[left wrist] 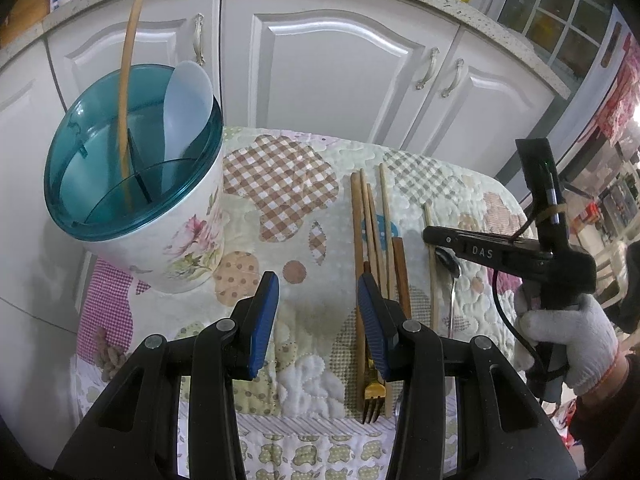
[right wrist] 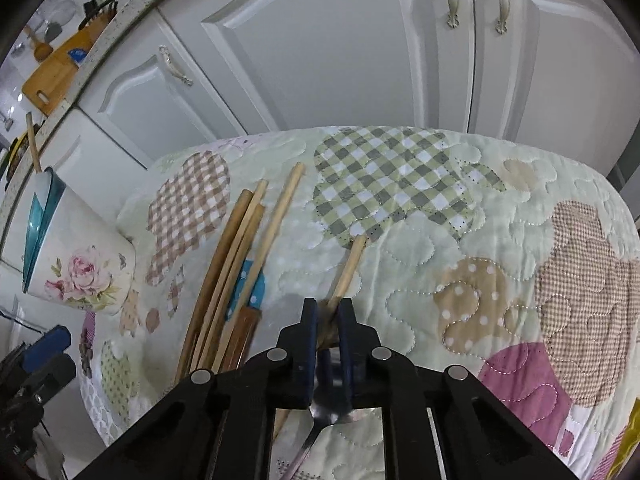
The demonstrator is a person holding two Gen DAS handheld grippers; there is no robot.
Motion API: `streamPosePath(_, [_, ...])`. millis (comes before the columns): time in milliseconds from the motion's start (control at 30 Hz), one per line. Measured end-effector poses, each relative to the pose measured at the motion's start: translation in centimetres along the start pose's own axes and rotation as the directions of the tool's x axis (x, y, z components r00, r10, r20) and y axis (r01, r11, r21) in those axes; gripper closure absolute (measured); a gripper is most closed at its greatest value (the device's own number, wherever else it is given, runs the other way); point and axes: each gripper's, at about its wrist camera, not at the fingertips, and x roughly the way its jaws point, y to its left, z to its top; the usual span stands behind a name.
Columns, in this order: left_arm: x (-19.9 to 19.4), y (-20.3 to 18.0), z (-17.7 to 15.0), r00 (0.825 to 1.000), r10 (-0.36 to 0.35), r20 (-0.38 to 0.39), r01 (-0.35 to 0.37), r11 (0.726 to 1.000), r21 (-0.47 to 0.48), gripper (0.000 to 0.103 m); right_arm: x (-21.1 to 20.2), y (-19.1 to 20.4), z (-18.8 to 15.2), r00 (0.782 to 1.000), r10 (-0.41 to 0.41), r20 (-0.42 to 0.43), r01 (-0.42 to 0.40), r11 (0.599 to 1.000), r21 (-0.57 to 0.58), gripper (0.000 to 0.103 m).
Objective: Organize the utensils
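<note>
Right gripper, lower centre, pinches spoon bowl and stray chopstick together; shed the chopstick first. Left gripper gapes empty.

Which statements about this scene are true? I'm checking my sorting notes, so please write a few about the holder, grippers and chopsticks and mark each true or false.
1. The utensil holder contains a white spoon. True.
2. The left gripper grips the gold fork. False: it is open and empty.
3. The right gripper is wide open. False: it is closed on a lone chopstick.
4. Several chopsticks lie on the quilt. True.
</note>
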Motion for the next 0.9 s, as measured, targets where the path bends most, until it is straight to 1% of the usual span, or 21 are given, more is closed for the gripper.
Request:
streamPosePath(233, [0.0,0.0,0.0,1.000,-0.001,0.000,0.001,1.000,0.003,0.063,-0.8,0.1,-0.9,1.000,0.006,-0.003,-0.006,1.000,-0.018,0.094])
streamPosePath(433, [0.0,-0.2,-0.1,1.000,0.001,-0.001,-0.001,1.000,0.008,0.063,-2.2,-1.0,-1.7,1.000,0.013,0.009,-0.013,1.000,0.006,0.094])
streamPosePath(600, [0.5,-0.5,0.1,1.000,0.002,-0.012,-0.002,1.000,0.016,0.063,-2.9,-1.2,-1.7,0.999,0.026,0.020,-0.026,1.000,0.015,0.094])
streamPosePath(733, [1.6,-0.7,0.7,0.999,0.002,-0.032,-0.001,1.000,0.018,0.063,-3.6,-1.0,-1.4,0.998,0.049,0.036,-0.050,0.999,0.014,0.095])
streamPosePath(900, [4.0,-1.2,2.1,0.997,-0.036,-0.073,0.036,0.999,-0.003,0.063,-3.6,-1.5,-0.7,0.997,0.065,0.042,-0.066,0.997,0.031,0.095])
